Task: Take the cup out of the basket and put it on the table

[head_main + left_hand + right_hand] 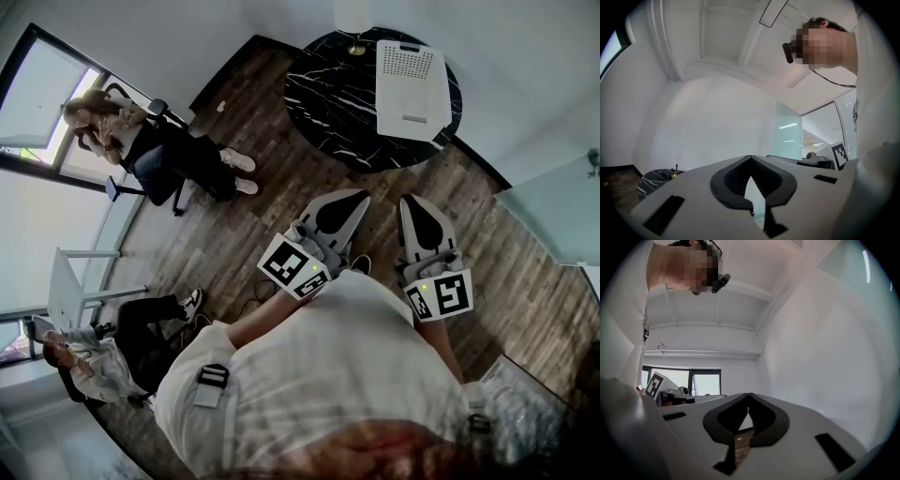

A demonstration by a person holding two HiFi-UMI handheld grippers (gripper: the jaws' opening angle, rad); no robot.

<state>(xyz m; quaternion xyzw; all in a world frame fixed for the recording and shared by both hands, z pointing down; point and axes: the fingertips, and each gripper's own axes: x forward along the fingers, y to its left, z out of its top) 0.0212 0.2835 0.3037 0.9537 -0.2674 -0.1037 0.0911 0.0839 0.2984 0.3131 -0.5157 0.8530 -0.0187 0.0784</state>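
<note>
The cup shows in no view, presumably still inside the white basket on the black round table, so nothing is done; the left claw and right claw are clenched empty, well apart from it.

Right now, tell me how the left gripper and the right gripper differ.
The left gripper leans toward the right gripper, which points straighter at the black table. The left gripper's marker cube sits cornerwise; the right gripper's sits squarer. Both are shut and empty.
</note>
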